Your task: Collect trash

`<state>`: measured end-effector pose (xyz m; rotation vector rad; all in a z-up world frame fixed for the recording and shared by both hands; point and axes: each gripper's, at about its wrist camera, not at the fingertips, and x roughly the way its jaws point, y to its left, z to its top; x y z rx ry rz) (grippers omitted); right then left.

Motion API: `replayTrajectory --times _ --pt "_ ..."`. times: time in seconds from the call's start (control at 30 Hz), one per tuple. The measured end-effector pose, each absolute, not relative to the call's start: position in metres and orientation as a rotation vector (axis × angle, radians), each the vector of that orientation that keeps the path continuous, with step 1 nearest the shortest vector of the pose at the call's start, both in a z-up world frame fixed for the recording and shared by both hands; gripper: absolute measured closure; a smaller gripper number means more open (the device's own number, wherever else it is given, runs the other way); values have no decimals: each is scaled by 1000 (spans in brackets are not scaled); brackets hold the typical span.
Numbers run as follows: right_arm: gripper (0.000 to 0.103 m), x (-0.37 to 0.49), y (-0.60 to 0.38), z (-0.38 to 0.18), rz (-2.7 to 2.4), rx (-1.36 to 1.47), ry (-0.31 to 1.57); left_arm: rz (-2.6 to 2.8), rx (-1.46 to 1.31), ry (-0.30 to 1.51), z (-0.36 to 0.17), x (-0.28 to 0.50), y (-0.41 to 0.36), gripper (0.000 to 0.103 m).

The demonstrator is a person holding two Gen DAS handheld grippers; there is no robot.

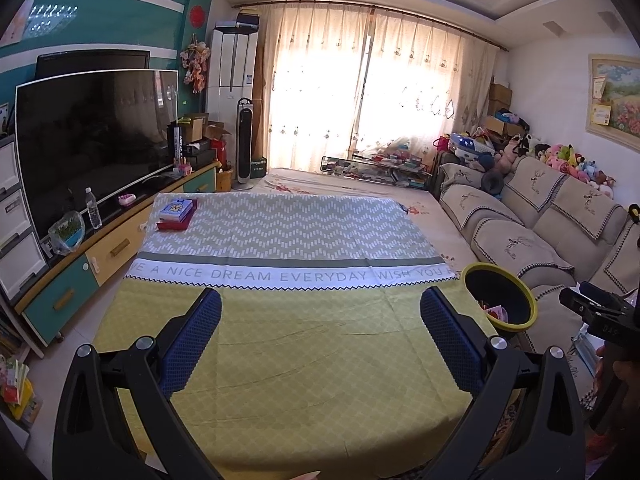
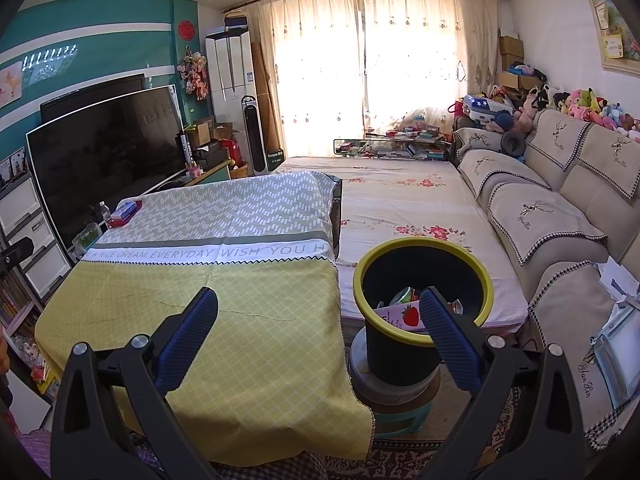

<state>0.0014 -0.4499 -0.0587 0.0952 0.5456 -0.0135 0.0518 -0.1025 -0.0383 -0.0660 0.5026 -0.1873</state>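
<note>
We held the left gripper [image 1: 320,312] released, its blue pads wide apart above the yellow cloth [image 1: 304,360] that covered the surface, with nothing between them. Our right gripper [image 2: 318,312] was equally spread and empty, hovering over the cloth's right edge. The bin [image 2: 420,320], black with a yellow rim, stood just right of the surface on a stacked stool in the lower middle of the right wrist view, and at the right edge of the left view. Inside it lay a carton with a strawberry picture [image 2: 404,314] among other trash. At the upper left of the cloth sat a small stack of boxes [image 1: 177,214].
</note>
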Motion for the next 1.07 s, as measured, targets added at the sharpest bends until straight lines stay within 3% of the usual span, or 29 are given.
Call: replayTrajectory --times 0.73,1.07 --pt "7 8 -444 -59 9 87 564 -222 -100 511 -43 60 -102 5" --pt "7 84 -409 -57 99 46 598 -105 -40 620 -68 152 -67 5"
